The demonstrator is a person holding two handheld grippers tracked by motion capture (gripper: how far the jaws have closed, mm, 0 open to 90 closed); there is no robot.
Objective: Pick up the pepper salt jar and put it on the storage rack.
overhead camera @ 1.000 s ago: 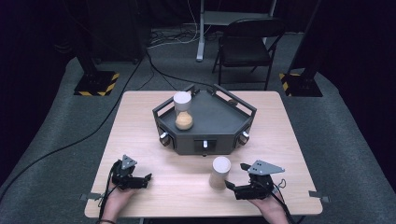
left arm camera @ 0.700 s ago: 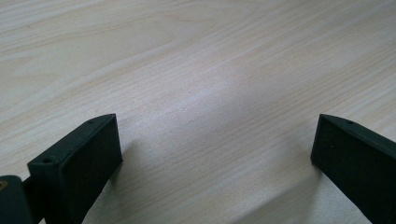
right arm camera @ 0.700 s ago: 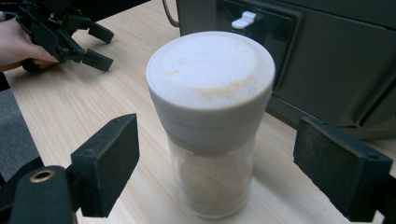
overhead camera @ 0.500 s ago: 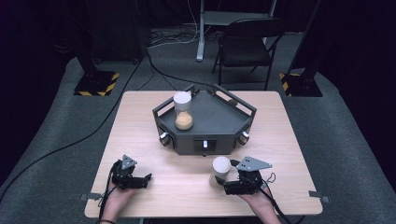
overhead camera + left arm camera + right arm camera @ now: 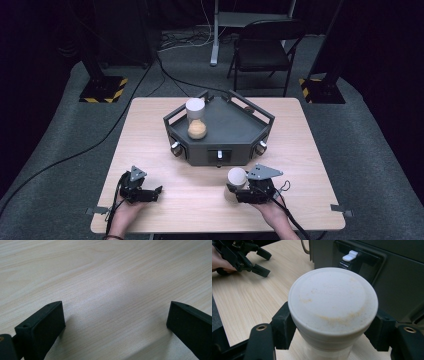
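A white-capped clear jar [image 5: 236, 177] stands on the wooden table [image 5: 150, 130] near the front, right of centre. My right gripper [image 5: 240, 193] is shut on it just under the cap. Its jaws have just been closing with the jar between them, and in the right gripper view the pads press both sides of the jar [image 5: 333, 302]. A second white-capped jar [image 5: 196, 119] with orange powder at its bottom stands upright on the dark grey tray [image 5: 235, 125]. At the front left my left gripper [image 5: 156, 193] rests open on the table, with bare wood between its jaws [image 5: 115, 322].
The tray has a raised rail and a white latch [image 5: 350, 255] on the wall [image 5: 402, 277] facing me, close behind the held jar. A folding chair [image 5: 265, 50] and stand bases sit on the floor beyond the table. Cables trail across the carpet.
My right gripper slid left to the jar and closed around it. The left gripper and the jar on the tray have stayed put.
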